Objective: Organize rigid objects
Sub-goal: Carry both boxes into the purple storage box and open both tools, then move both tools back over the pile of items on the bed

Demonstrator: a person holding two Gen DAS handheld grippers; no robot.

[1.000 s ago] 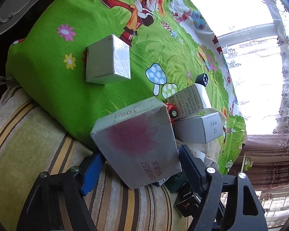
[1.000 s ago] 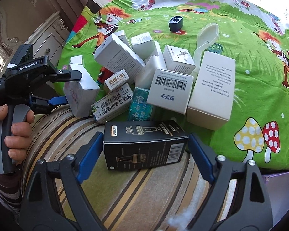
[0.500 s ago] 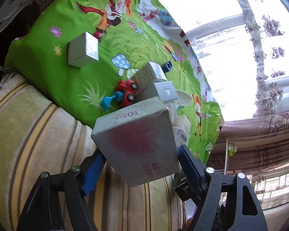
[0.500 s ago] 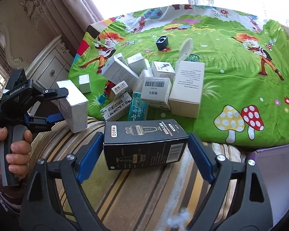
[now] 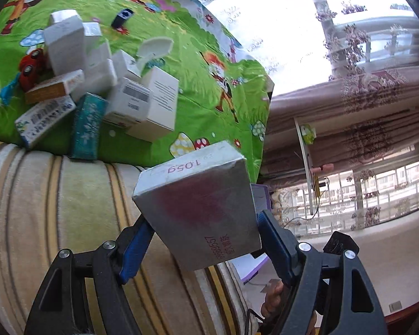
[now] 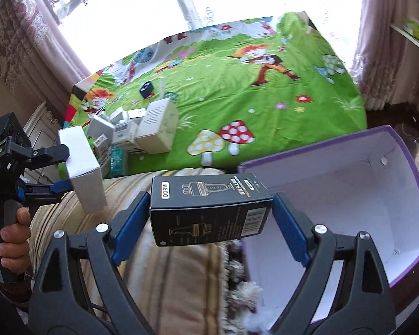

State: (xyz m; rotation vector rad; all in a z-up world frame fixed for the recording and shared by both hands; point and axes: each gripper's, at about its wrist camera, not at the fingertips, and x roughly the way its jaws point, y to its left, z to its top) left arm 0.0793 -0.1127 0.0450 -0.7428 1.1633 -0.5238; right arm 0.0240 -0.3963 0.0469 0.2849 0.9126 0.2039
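Observation:
My left gripper [image 5: 201, 223] is shut on a silver-grey box [image 5: 198, 209] with red print, held in the air above the striped cushion [image 5: 56, 209]. The same grey box [image 6: 83, 167] shows in the right wrist view, clamped by the left gripper [image 6: 62, 169] in a person's hand [image 6: 11, 231]. My right gripper [image 6: 209, 209] is shut on a black DORMI box [image 6: 206, 209], gripped by its two short ends, just left of an open purple bin [image 6: 405, 167] with a white inside.
A pile of several white and teal boxes [image 5: 97, 83] and a red toy car [image 5: 30, 67] lie on the green cartoon cloth [image 5: 209, 89]. A small black cube [image 6: 146, 89] sits farther back. Curtains and a window stand behind.
Both grippers swung right with their boxes and rolled. The pile slid left and away in both views, and the purple bin came into the right wrist view.

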